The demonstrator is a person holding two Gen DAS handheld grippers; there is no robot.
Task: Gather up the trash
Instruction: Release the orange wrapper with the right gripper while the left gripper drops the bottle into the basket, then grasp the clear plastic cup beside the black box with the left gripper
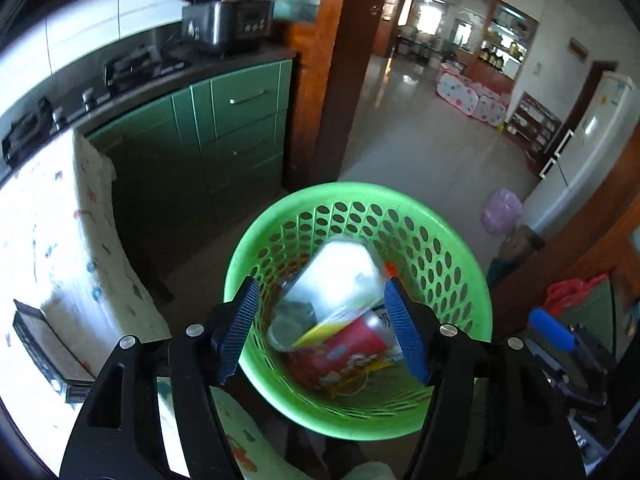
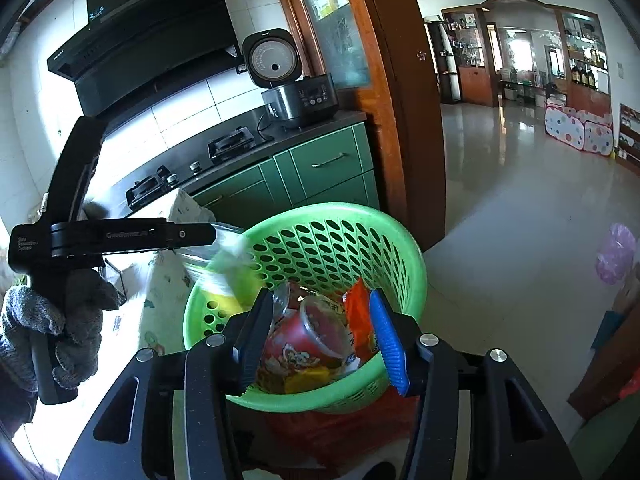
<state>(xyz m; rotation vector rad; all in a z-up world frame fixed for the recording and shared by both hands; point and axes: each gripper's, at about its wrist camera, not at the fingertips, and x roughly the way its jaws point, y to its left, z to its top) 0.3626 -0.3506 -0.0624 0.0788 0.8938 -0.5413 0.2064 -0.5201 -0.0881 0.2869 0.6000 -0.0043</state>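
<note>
Left wrist view looked down between the left tool (image 1: pixel 322 326), whose two blue-padded fingers stood apart with nothing pressed between them, straight into one green perforated basket (image 1: pixel 460 240). A blurred clear plastic container with a white top (image 1: pixel 340 276) showed between those fingers, just inside the basket and touching neither pad, above a red snack cup (image 1: pixel 340 352) printed with a cartoon figure. Beside the basket lay a tabletop under a pale patterned cloth (image 1: pixel 60 240), with a dark box (image 1: pixel 44 348) on it. Behind stood green cabinets (image 1: pixel 240 128), a gas hob (image 1: pixel 132 68), one rice cooker with its lid raised (image 1: pixel 224 20) and a brown door frame (image 1: pixel 332 80); a white fridge (image 1: pixel 592 136) and a pink bag (image 1: pixel 502 212) were off to the right. Right wrist view showed the right tool (image 2: pixel 320 332) likewise parted and gripping nothing, hovering over the same basket, where an orange wrapper (image 2: pixel 358 320) stood beside the red cup. A grey-gloved hand (image 2: pixel 60 320) held the left tool from the side, and small white lettering on its body was too blurred to read. Two tools, one basket, and at least three pieces of trash could be counted
</note>
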